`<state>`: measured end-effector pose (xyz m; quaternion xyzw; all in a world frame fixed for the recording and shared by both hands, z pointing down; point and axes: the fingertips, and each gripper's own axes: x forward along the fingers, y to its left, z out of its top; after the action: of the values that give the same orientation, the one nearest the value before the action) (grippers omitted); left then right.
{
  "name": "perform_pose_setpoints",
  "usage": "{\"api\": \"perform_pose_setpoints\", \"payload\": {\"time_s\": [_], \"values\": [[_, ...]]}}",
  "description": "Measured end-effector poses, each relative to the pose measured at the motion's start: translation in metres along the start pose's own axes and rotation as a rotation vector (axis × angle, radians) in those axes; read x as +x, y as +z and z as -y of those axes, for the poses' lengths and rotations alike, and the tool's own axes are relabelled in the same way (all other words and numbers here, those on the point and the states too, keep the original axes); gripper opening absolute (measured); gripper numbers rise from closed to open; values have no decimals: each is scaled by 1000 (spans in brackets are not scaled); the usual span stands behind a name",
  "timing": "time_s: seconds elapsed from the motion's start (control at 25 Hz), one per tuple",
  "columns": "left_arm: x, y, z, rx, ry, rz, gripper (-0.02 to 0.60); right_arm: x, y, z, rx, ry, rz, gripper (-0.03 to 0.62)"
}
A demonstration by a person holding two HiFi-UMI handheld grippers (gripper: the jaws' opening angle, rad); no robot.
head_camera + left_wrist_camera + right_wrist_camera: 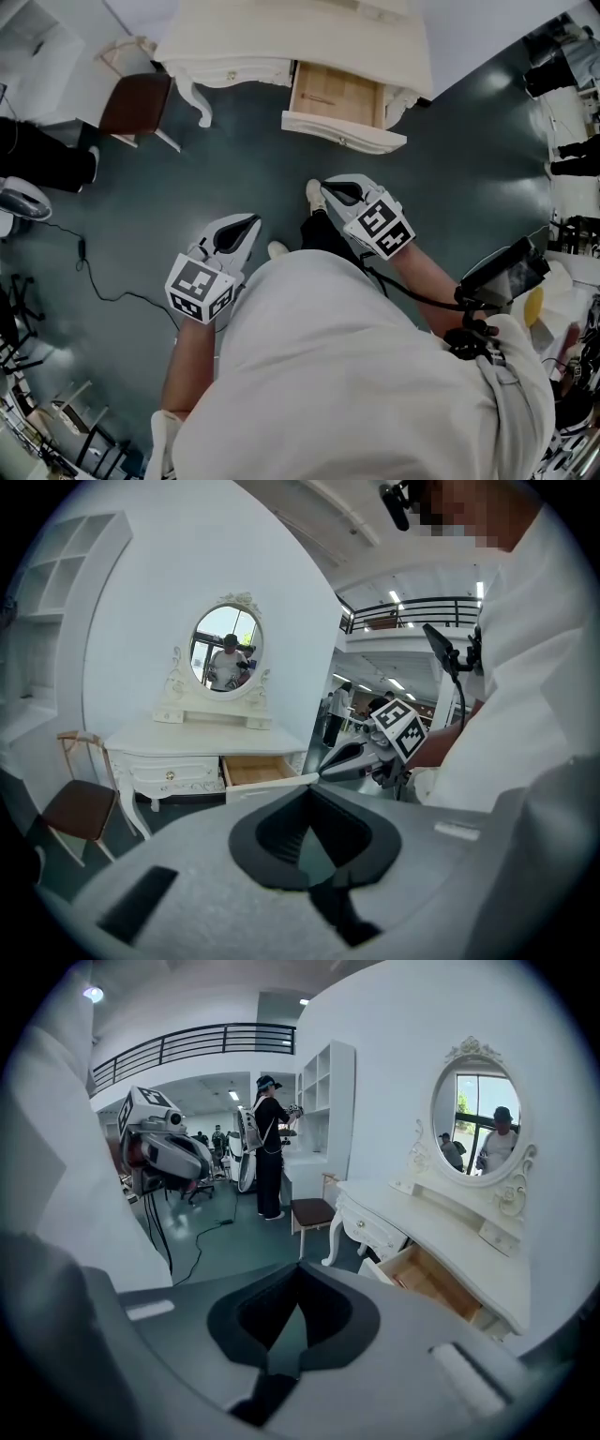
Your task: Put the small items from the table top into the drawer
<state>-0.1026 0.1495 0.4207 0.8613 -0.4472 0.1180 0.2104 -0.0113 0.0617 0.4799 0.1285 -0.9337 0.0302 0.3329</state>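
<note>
The white dressing table point(281, 37) stands at the top of the head view, and its right-hand wooden drawer point(337, 94) is pulled out. A thin reddish item point(319, 97) lies inside it. Both grippers hang over the dark floor, well short of the table. My left gripper point(251, 222) is shut with nothing in it, and so is my right gripper point(328, 188). In the left gripper view the shut jaws point(309, 791) point toward the open drawer point(255, 769). The right gripper view shows its shut jaws point(298, 1269) and the drawer point(427, 1281) to the right.
A brown-seated chair point(136, 103) stands left of the table. A black cable point(94, 277) runs across the floor at the left. An oval mirror point(226, 647) sits on the table's back. Another person point(267, 1147) stands by white shelves in the distance.
</note>
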Motion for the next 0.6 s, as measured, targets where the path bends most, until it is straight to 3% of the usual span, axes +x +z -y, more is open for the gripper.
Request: {"api": "perform_pose_setpoints", "payload": {"time_s": [0.6], "values": [[-26,-13,-4,-26,40,5,3,15,25,-30,-66,60,13,0]]}}
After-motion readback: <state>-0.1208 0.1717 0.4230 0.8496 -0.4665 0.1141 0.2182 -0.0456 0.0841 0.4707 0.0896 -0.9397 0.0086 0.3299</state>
